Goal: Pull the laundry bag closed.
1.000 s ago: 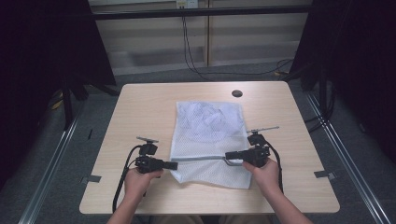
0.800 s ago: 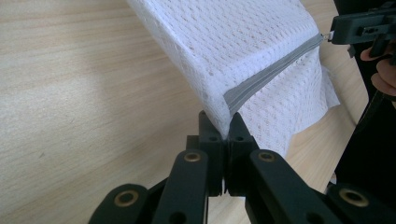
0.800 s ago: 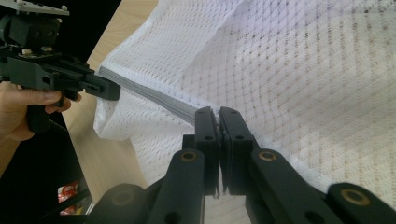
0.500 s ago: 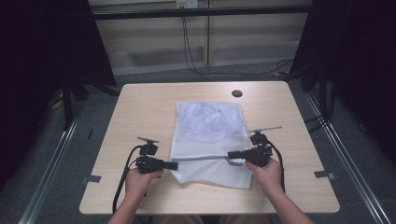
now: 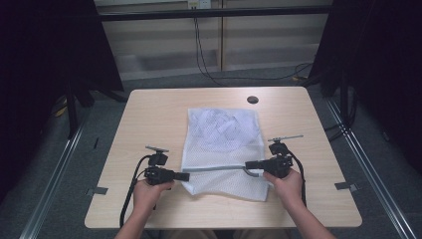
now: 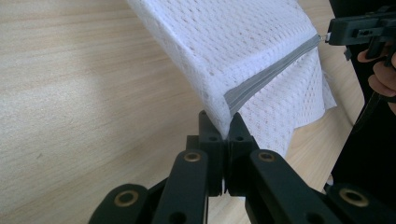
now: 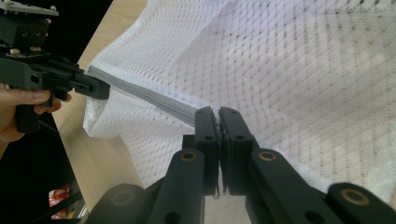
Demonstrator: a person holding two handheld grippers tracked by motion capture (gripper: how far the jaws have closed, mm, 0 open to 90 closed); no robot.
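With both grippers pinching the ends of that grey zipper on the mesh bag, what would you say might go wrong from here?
1. The left gripper pinches just a small corner of the mesh laundry bag; more tension along the grey zipper might pull it free.
2. The right gripper holds thin mesh at the zipper's end, which might snag or tear.
3. Lifting may drag the bag across the table.

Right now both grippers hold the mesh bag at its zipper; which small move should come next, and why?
Probably draw the right gripper a little further along the grey zipper, away from the left gripper. The left one pinches the white mesh laundry bag at the zipper's end, holding it taut; the right one is shut at the zipper line, seemingly on the pull, though that is hidden.
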